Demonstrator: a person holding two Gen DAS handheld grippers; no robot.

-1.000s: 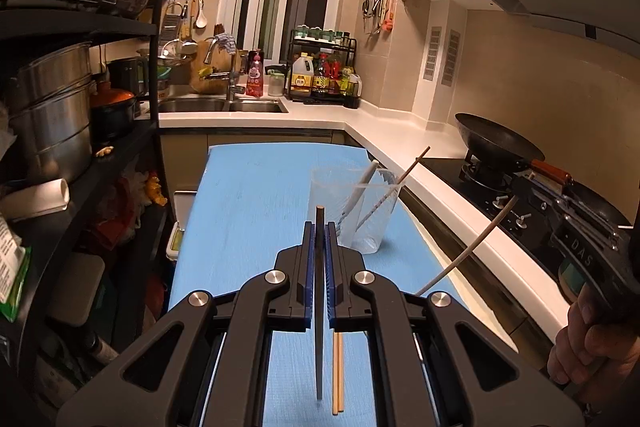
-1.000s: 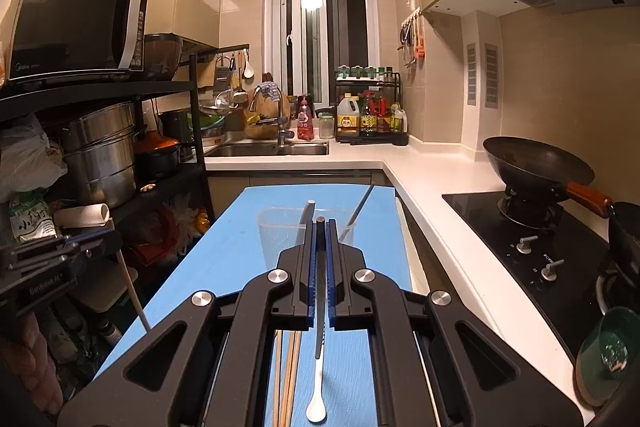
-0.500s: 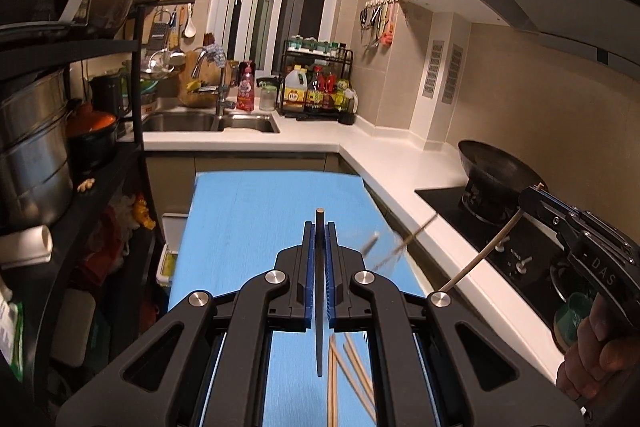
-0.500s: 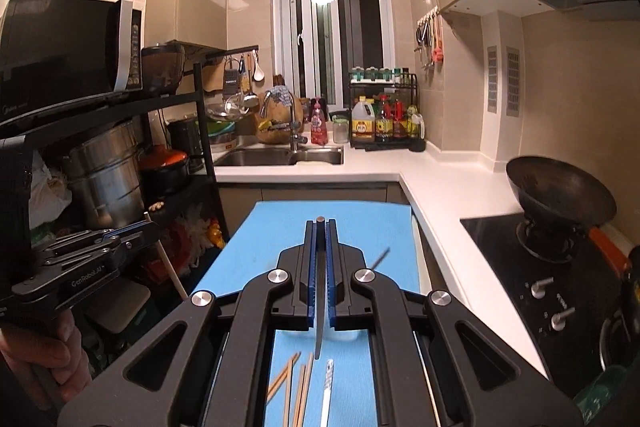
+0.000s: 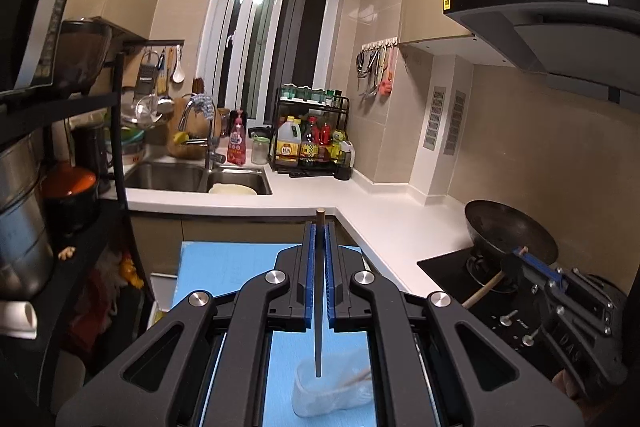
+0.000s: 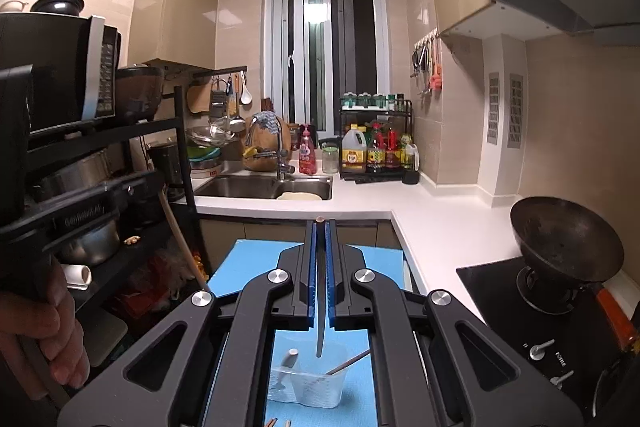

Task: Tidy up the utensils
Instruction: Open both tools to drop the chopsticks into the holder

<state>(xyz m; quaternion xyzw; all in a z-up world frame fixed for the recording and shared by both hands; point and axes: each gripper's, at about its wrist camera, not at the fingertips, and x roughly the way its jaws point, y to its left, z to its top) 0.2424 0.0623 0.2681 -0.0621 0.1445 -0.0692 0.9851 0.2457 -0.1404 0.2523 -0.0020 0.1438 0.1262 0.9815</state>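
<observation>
Taken from left to right around the clear plastic cup (image 6: 306,385), which stands on the blue mat (image 6: 248,263), the scene is read as follows. To the cup's left, the left gripper (image 5: 319,267) is seen clamped on a dark chopstick (image 5: 318,339), which hangs upright with its tip just above the cup's rim. Over the cup, the right gripper (image 6: 320,267) is likewise closed tight on its own dark chopstick (image 6: 319,327), whose tip hangs above the cup's mouth. Inside the cup a white-handled utensil (image 6: 289,359) and a thin stick (image 6: 348,363) are already leaning. More chopsticks (image 6: 272,423) are glimpsed on the mat at the cup's near side. For a clean drop, each tip should probably be lowered well inside the rim before release, one at a time, so that the light cup is not tipped.
</observation>
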